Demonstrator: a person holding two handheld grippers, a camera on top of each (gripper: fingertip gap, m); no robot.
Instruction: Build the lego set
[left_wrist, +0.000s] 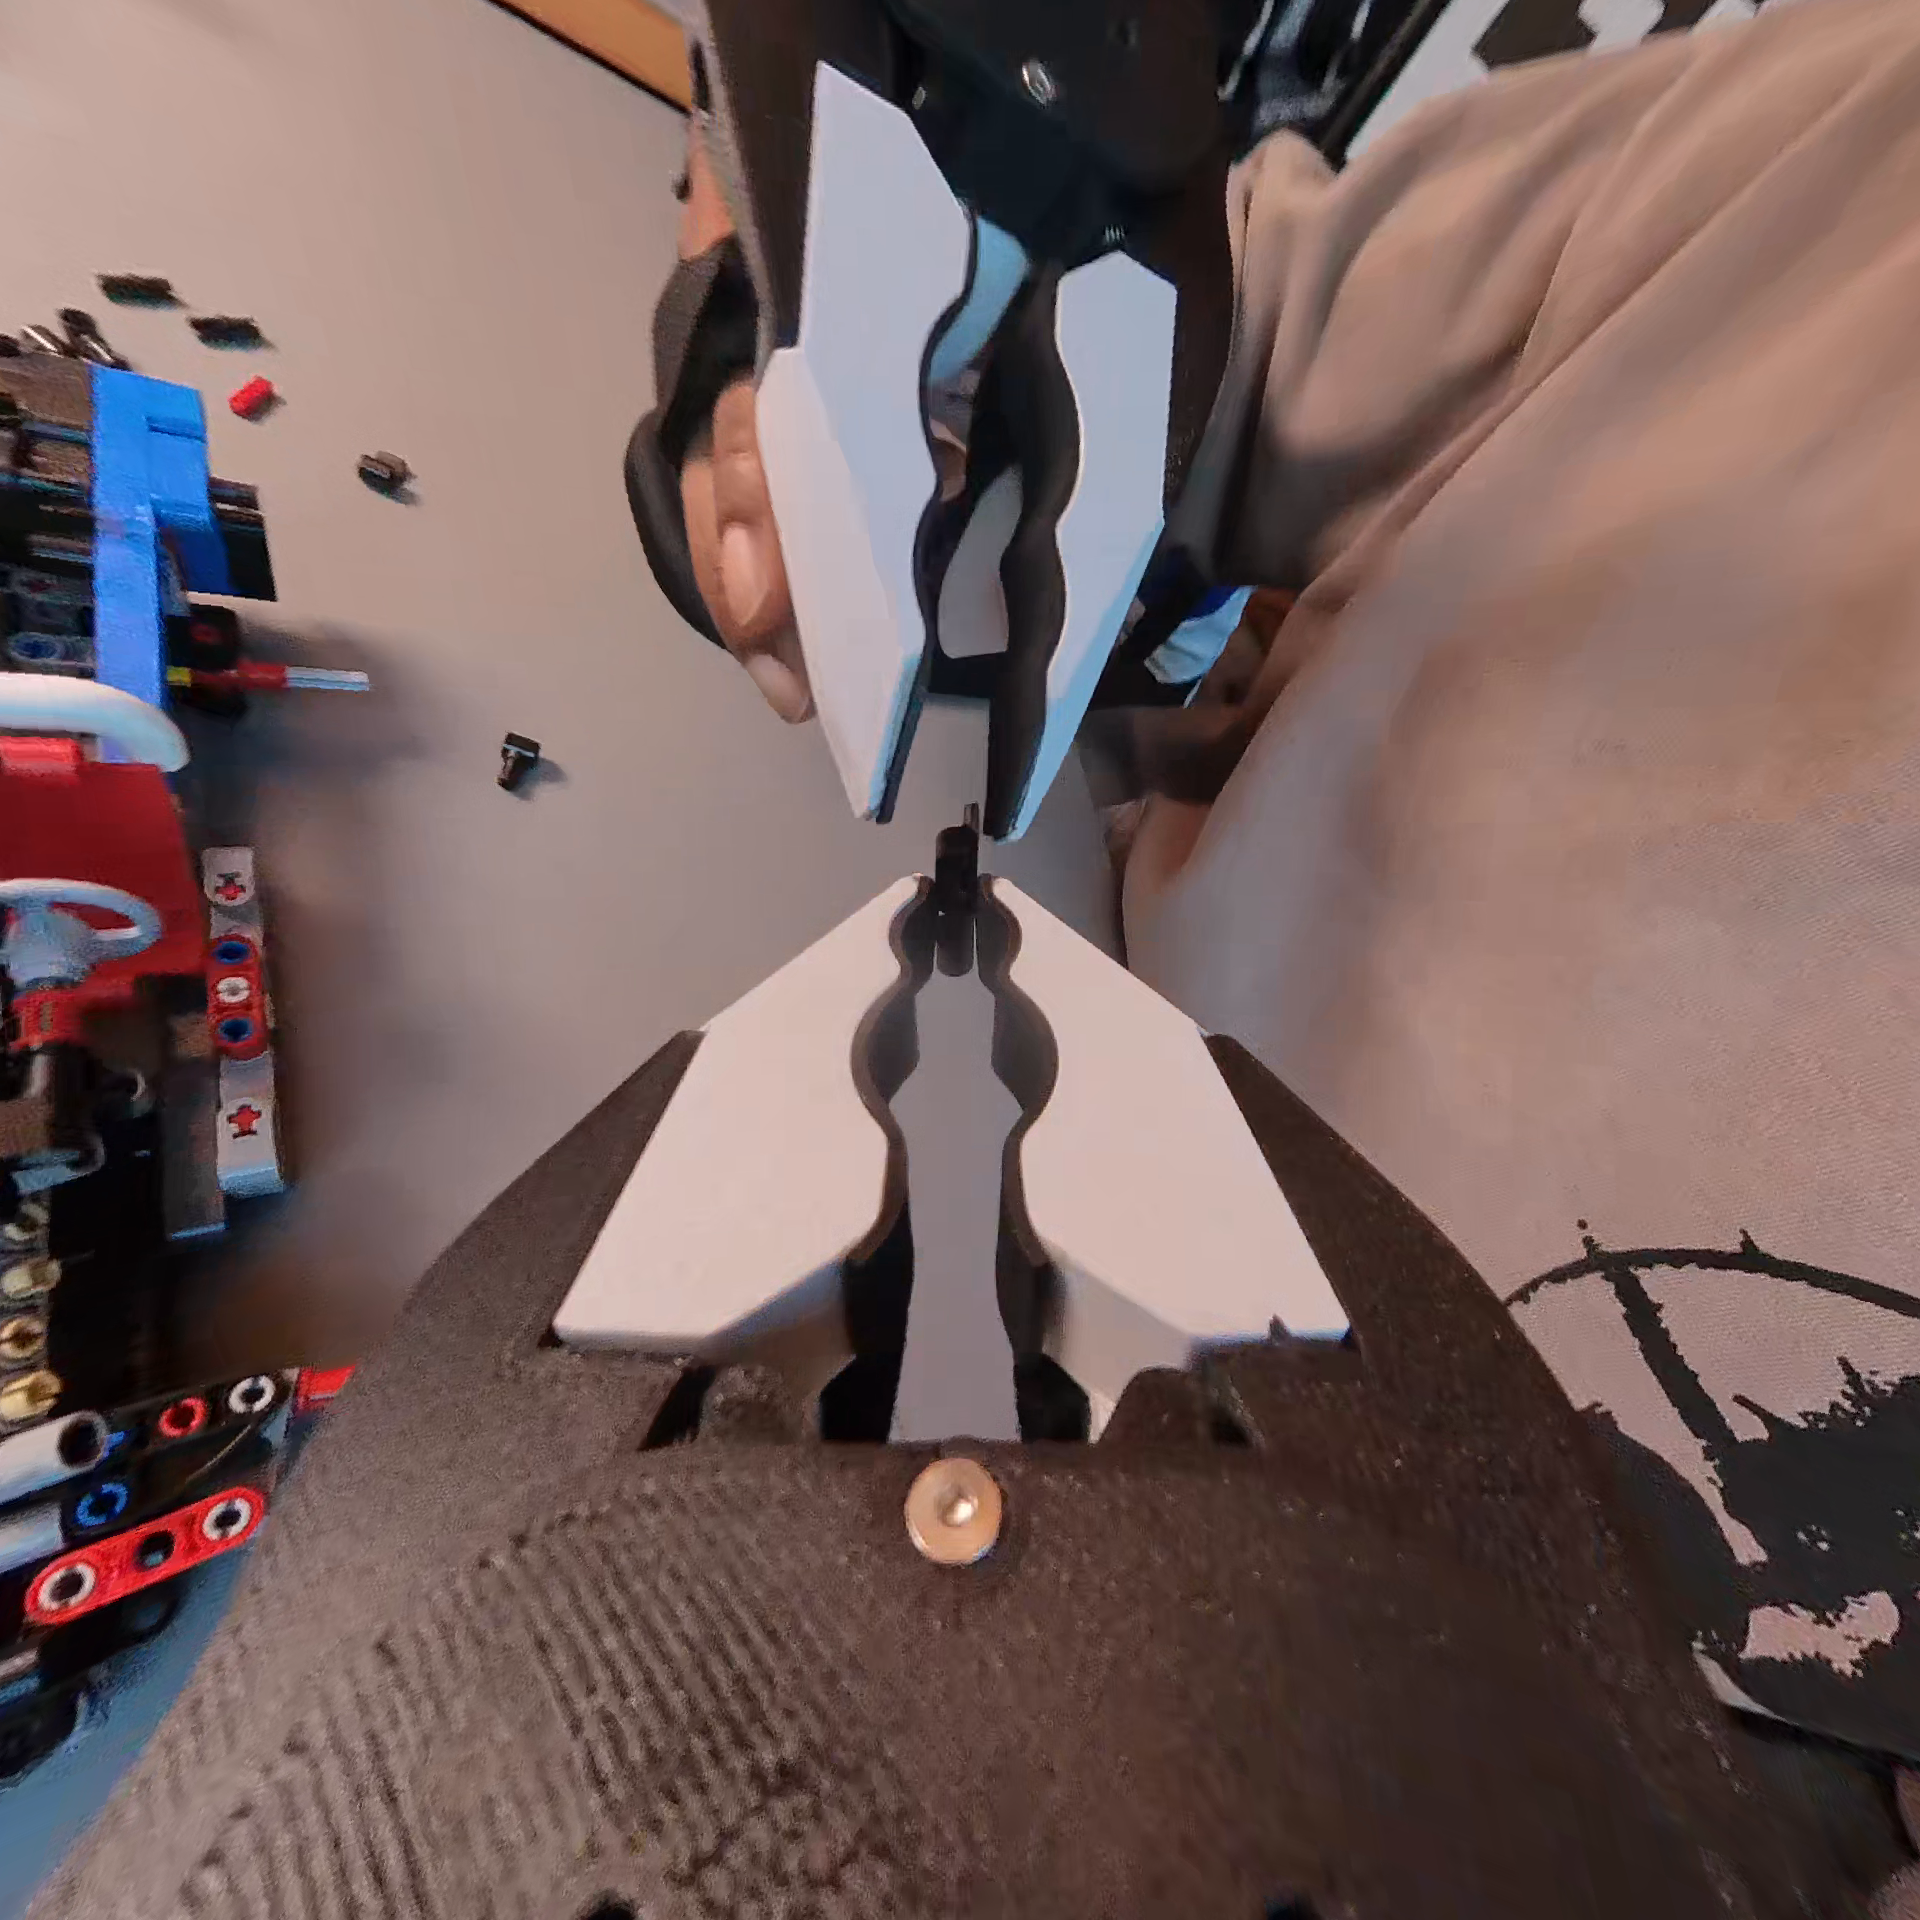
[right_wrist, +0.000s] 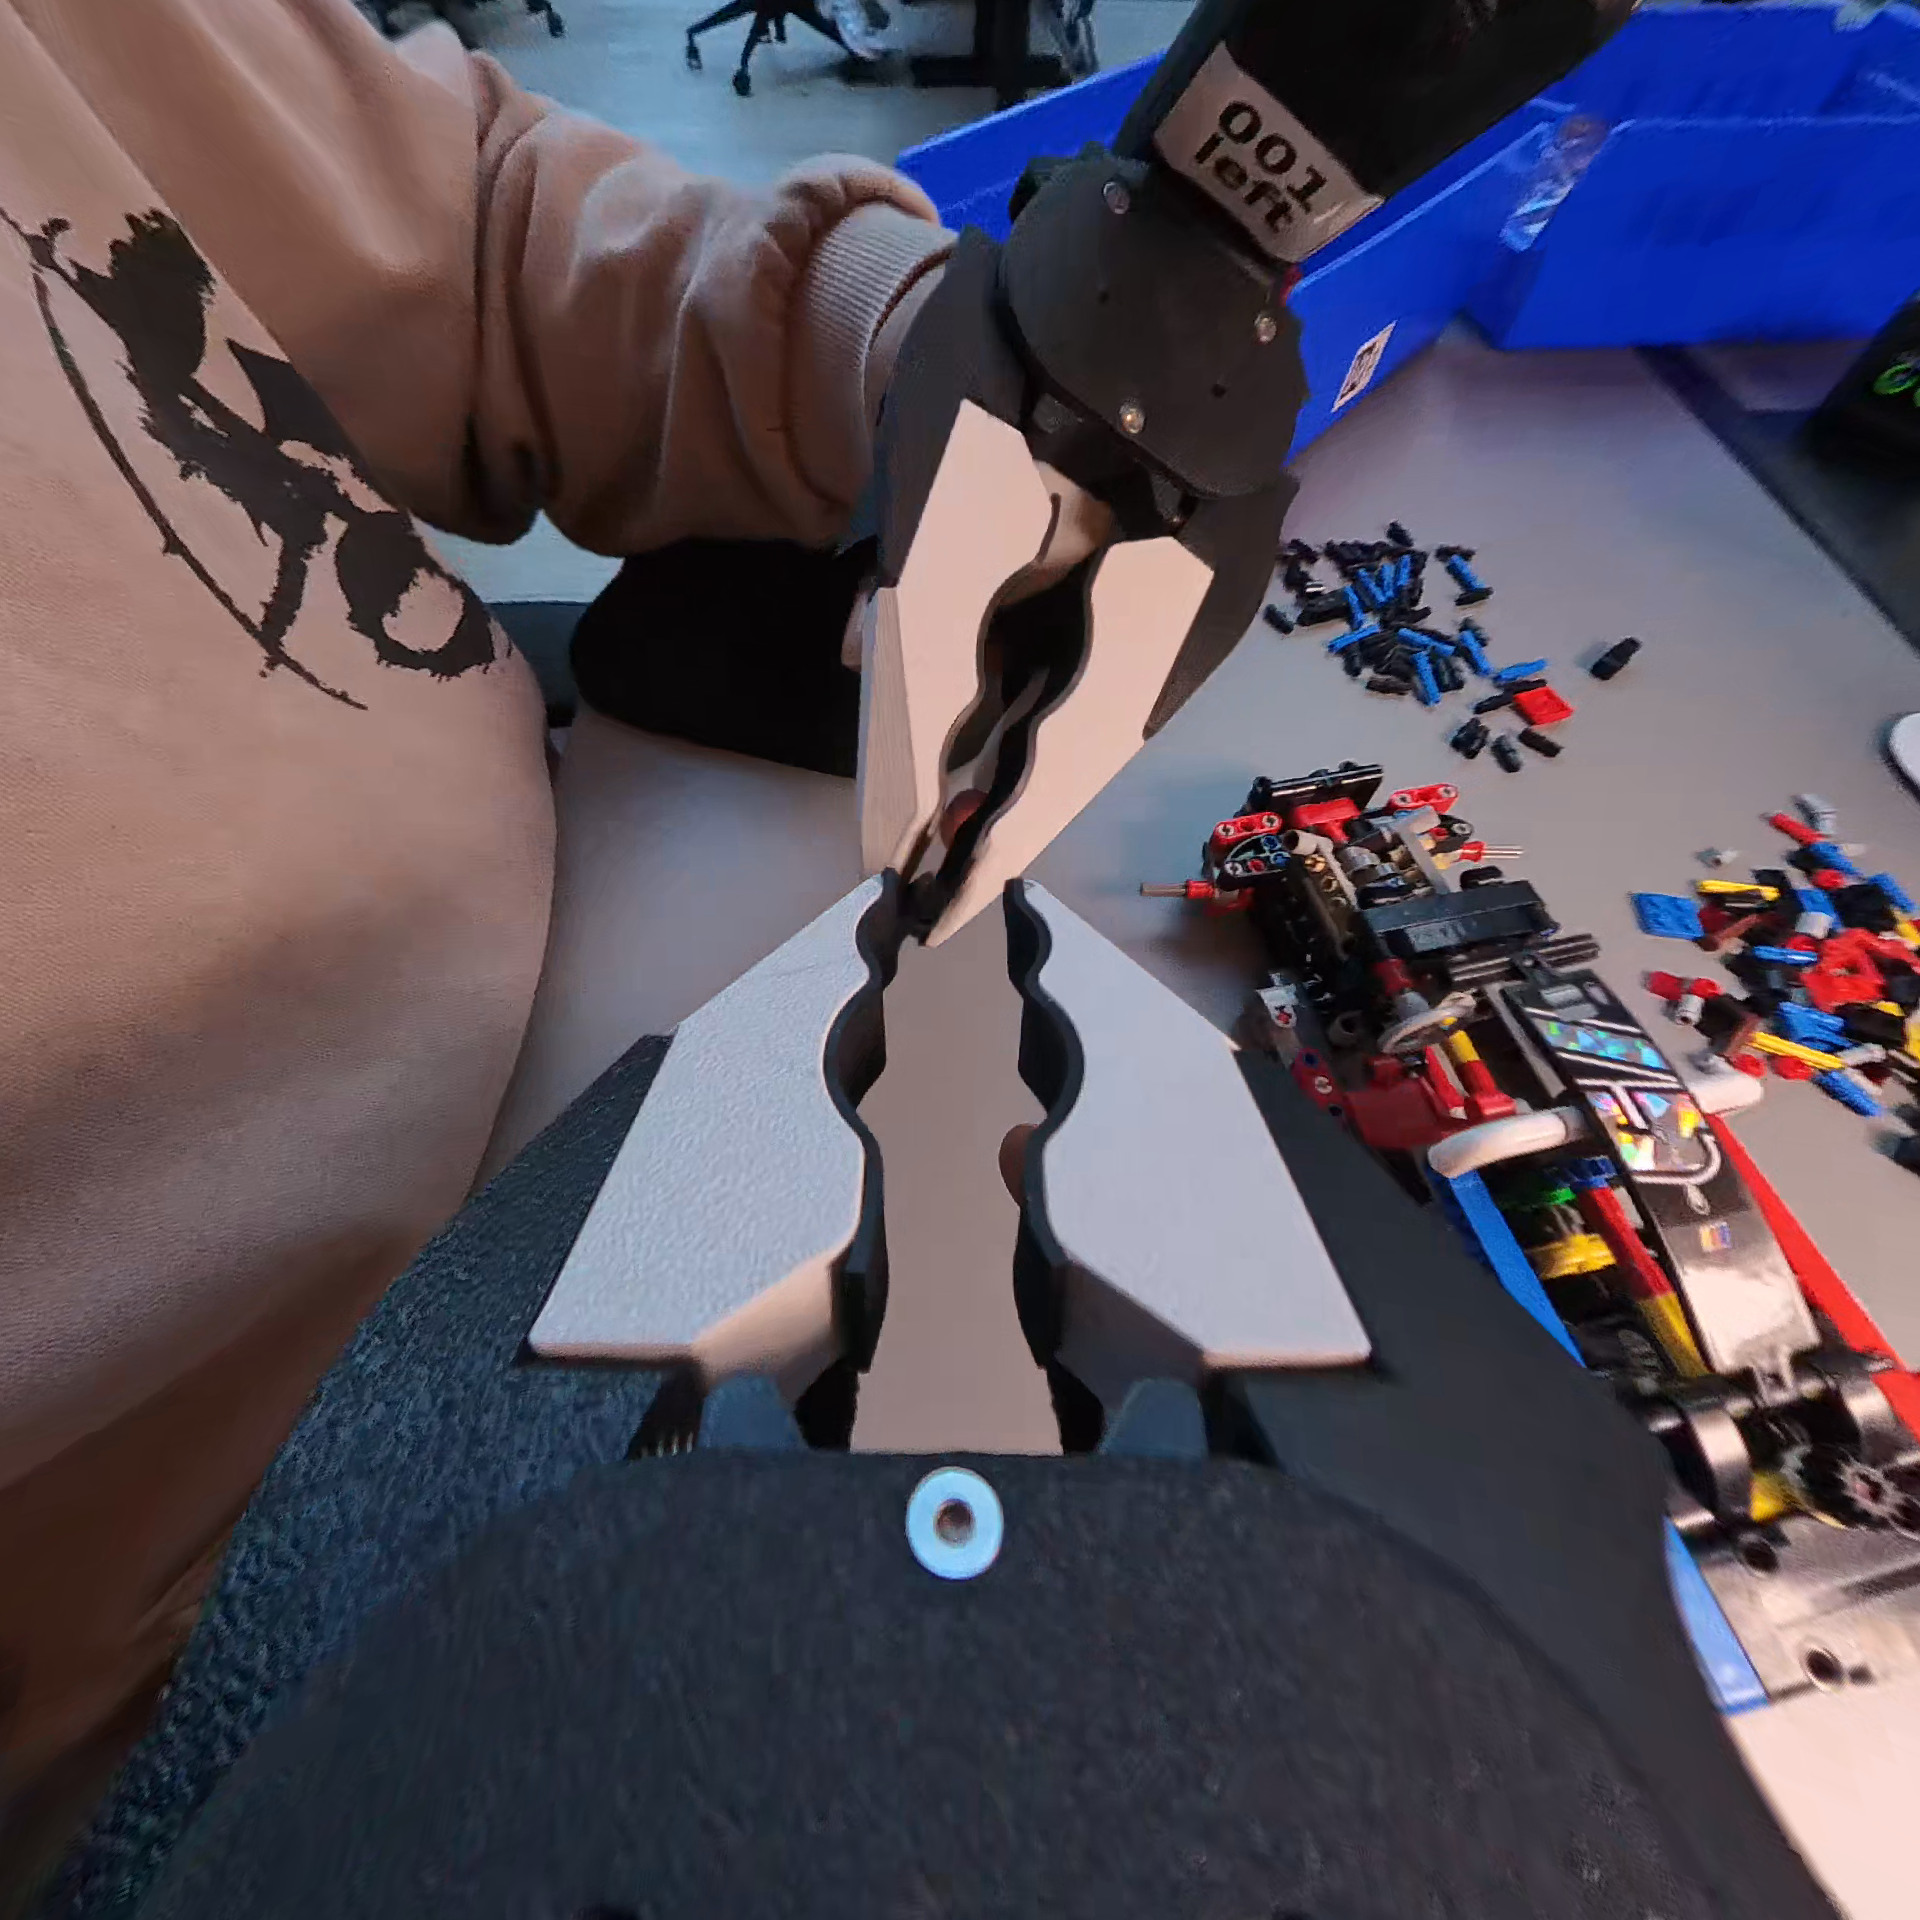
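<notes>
Grey table (right_wrist: 1558, 499) fills the right half of the right wrist view, w/ a person's tan sweatshirt (right_wrist: 260, 831) taking the whole left side. Blue bins (right_wrist: 1714, 208) sit at upper right on the table. The part-built lego car (right_wrist: 1538, 1091), black, red & blue, lies lengthwise at centre right to lower right; in the left wrist view it runs down the left edge. Loose brick pile (right_wrist: 1829, 977) at far right just beside the car, and a smaller heap of blue & black pins (right_wrist: 1403, 623) above it, apart from the car. Left gripper (left_wrist: 951, 883), bottom centre of its own view, is closed down nearly all the way, tips pinching a small black pin (left_wrist: 956, 904) that sticks up out of them. Right gripper (right_wrist: 945, 894) is part open, gap clear between its fingers; tips meet the left gripper's tips at frame centre, nothing firmly held that I can see. In the left wrist view its tips sit just above the pin, contact can't tell
</notes>
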